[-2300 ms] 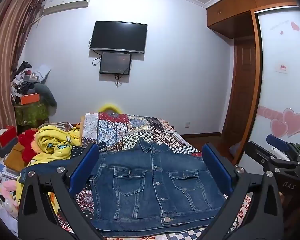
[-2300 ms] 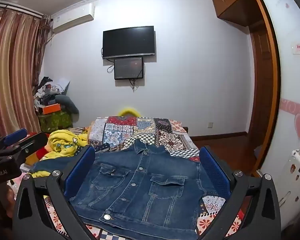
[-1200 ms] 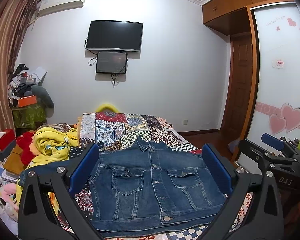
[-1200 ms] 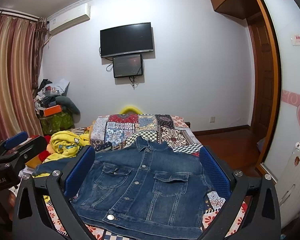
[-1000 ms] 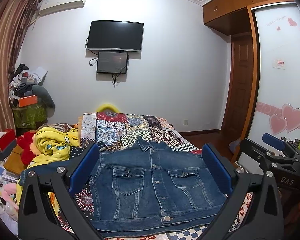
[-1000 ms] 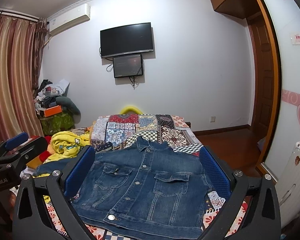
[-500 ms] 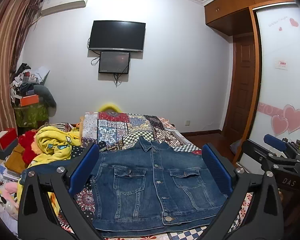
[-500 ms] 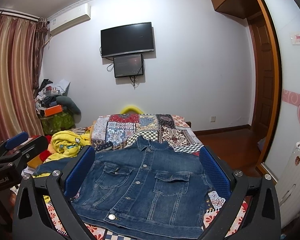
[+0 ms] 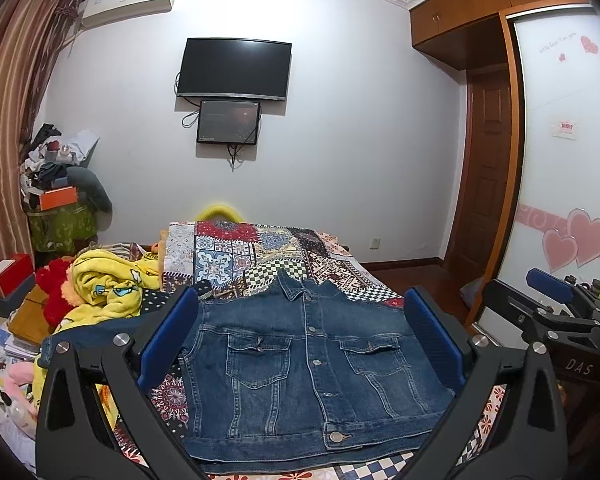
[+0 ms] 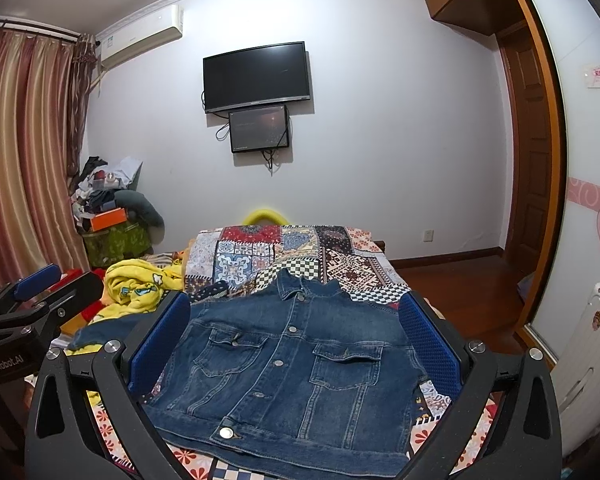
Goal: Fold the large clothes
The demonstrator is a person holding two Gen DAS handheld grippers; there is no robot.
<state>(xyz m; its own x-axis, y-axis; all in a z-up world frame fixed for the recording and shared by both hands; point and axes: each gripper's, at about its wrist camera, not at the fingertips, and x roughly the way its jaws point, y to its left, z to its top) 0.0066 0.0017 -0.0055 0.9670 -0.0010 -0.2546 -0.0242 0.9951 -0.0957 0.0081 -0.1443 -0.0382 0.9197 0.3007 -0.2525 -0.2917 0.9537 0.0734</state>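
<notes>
Two views, both ours. Left wrist: left gripper (image 9: 302, 340) jaws wide apart, empty, above dark blue denim jacket (image 9: 300, 368) lying buttoned, front up, flat on patchwork-quilted bed (image 9: 236, 248); one sleeve trails out toward yellow cartoon blanket (image 9: 108, 284). Right gripper (image 9: 548, 308) visible at side. Right wrist: right gripper (image 10: 296, 340) jaws likewise apart, nothing held; jacket (image 10: 292, 368) centred below. We judge folding barely begun: sleeves, body folds all remain.
</notes>
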